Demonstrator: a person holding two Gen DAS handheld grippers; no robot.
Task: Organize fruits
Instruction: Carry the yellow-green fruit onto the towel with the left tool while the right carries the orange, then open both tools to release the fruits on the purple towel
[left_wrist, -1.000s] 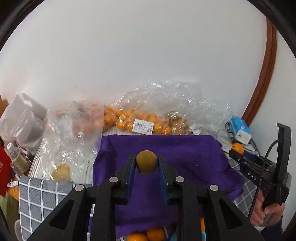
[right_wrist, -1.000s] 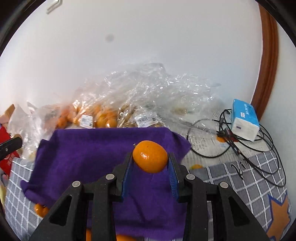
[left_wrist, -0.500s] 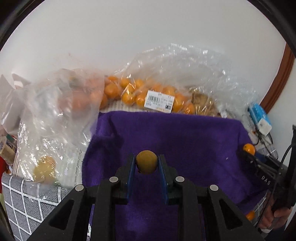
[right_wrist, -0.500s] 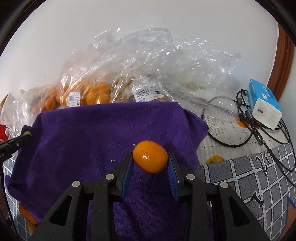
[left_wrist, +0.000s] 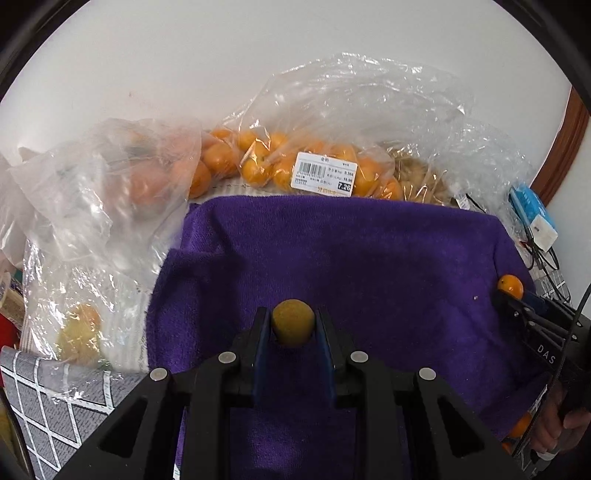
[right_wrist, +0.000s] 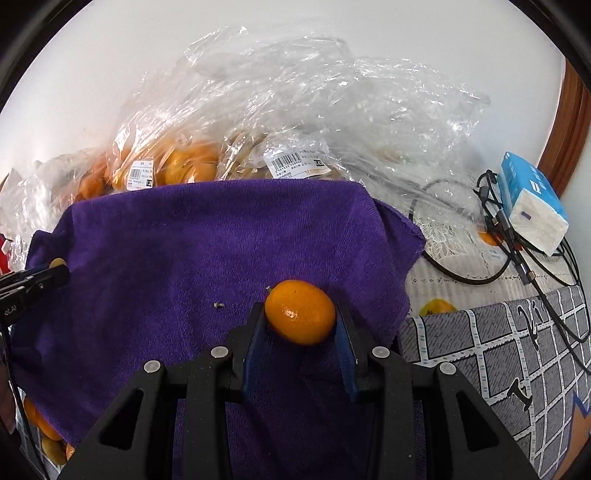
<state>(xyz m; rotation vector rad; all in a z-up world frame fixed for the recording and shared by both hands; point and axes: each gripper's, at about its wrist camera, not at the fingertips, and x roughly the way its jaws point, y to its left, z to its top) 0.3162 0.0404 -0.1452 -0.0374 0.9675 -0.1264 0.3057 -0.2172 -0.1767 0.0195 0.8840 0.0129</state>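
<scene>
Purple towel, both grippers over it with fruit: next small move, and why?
Probably ease both down until the fruit touches, then open. The left gripper clamps a dull yellow-brown fruit, the right gripper an orange fruit, both low over bare purple towel. Actual contact cannot be judged.

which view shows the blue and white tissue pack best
The right wrist view: the tissue pack lies in full sight among black cables, right of the purple towel. The left wrist view catches it only small and squeezed at the right edge.
</scene>
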